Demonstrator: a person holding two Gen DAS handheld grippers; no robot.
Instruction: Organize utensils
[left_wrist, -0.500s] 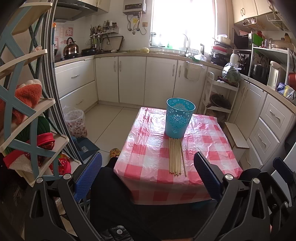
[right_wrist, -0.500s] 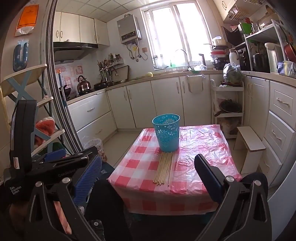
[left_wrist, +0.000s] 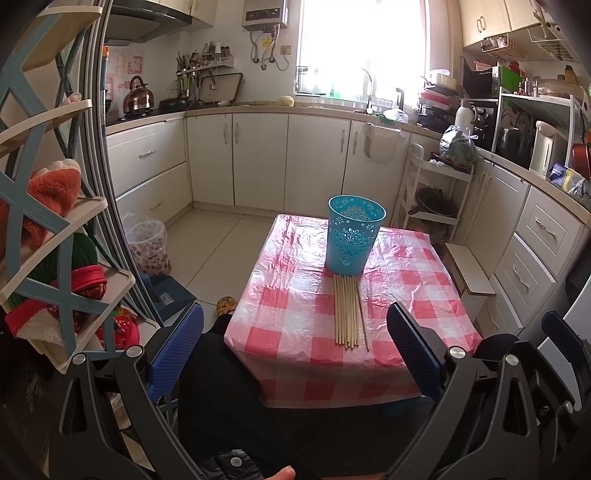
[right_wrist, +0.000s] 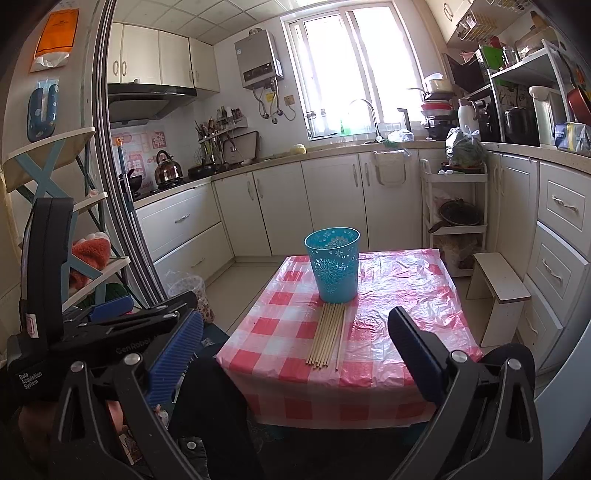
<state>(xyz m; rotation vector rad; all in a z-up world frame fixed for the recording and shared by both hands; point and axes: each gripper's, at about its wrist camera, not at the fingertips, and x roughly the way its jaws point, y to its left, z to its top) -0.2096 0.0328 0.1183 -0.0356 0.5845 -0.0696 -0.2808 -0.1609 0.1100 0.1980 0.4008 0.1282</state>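
Observation:
Several wooden chopsticks (left_wrist: 347, 312) lie side by side on a table with a red-and-white checked cloth (left_wrist: 295, 306). A turquoise perforated cup (left_wrist: 352, 236) stands upright just behind them. In the right wrist view the chopsticks (right_wrist: 327, 334) and the cup (right_wrist: 334, 264) show the same way. My left gripper (left_wrist: 295, 347) is open and empty, held back before the table's near edge. My right gripper (right_wrist: 295, 350) is open and empty, also short of the table. The left gripper's body (right_wrist: 99, 332) shows at the left of the right wrist view.
A shelf rack (left_wrist: 55, 229) with cloths and toys stands close on the left. A small white stool (right_wrist: 498, 280) and a white trolley (right_wrist: 456, 199) stand right of the table. Kitchen cabinets (left_wrist: 258, 158) line the back and right. A patterned bin (left_wrist: 149, 247) sits on the floor.

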